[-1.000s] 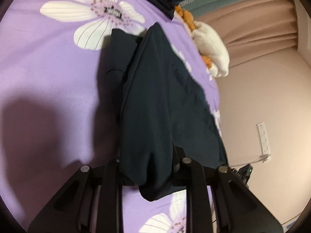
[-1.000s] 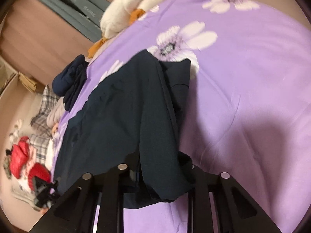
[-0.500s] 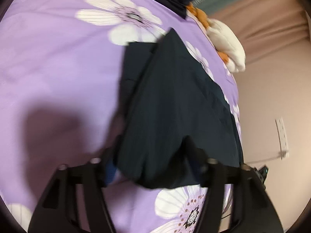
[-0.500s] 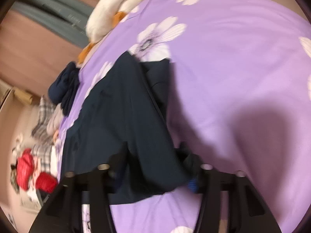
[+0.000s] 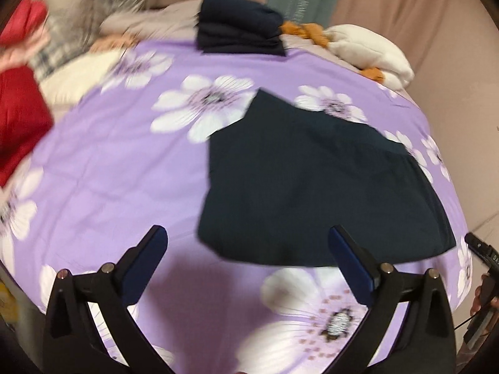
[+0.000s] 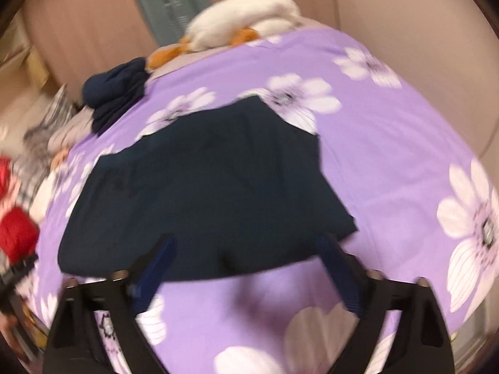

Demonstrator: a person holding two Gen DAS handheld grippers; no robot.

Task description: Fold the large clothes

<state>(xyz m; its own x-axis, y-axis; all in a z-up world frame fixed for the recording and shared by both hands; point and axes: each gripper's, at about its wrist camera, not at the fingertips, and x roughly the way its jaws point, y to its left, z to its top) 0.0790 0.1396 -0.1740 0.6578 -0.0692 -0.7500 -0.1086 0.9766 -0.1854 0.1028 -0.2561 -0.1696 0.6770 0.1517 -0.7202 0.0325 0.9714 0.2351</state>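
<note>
A dark navy garment (image 5: 312, 184) lies flat, folded over, on the purple flowered bedspread (image 5: 109, 162). It also shows in the right wrist view (image 6: 202, 193). My left gripper (image 5: 249, 249) is open and empty, just short of the garment's near hem. My right gripper (image 6: 246, 258) is open and empty, its fingertips at the garment's near hem; whether they touch it is blurred. The other hand-held gripper shows at the right edge of the left wrist view (image 5: 482, 249).
A stack of folded dark clothes (image 5: 240, 28) sits at the far side of the bed (image 6: 115, 93). A white and orange plush toy (image 5: 371, 50) lies next to it (image 6: 246, 31). Red (image 5: 18, 118) and plaid (image 5: 68, 34) clothes lie at the left.
Both grippers let go of the dark garment and opened. The garment dropped flat onto the bedspread. Both grippers pulled back from it toward the near edge.
</note>
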